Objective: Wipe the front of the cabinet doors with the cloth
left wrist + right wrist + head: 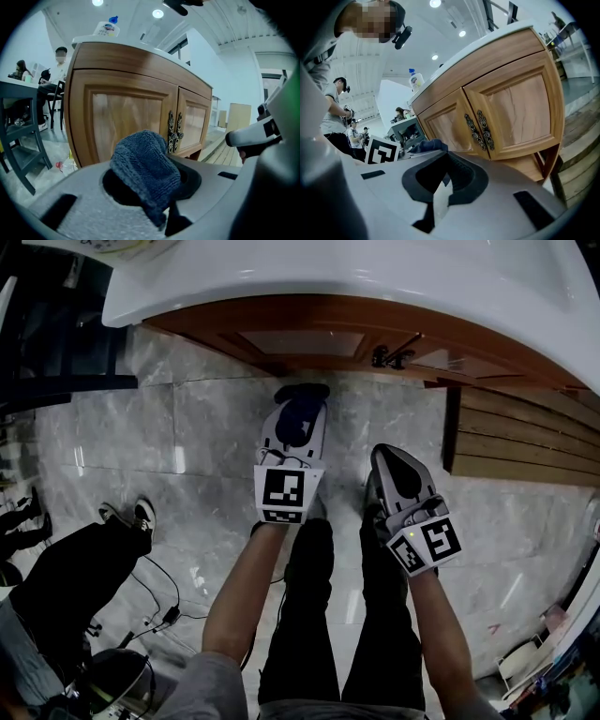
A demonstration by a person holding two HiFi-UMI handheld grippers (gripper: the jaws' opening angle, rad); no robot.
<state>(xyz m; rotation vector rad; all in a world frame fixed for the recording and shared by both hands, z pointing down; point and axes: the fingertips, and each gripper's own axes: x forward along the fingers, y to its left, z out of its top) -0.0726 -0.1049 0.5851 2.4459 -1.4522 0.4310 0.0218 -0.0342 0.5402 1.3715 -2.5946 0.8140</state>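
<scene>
The wooden cabinet [309,338] stands under a white top, its two doors meeting at dark ornate handles [392,357]. My left gripper [302,397] is shut on a dark blue cloth [298,416] and points at the left door from a short way off. In the left gripper view the cloth [145,171] bulges up out of the jaws in front of the left door [124,124], apart from it. My right gripper [386,457] hangs lower and to the right, shut and empty. In the right gripper view its jaws [443,180] face the handles [480,129] and the right door [518,110].
Wooden decking [525,442] lies on the floor right of the cabinet. A bystander's shoes [122,514] and cables [159,606] are at the left. A dark chair [21,140] stands left of the cabinet. A bottle [107,28] sits on the top.
</scene>
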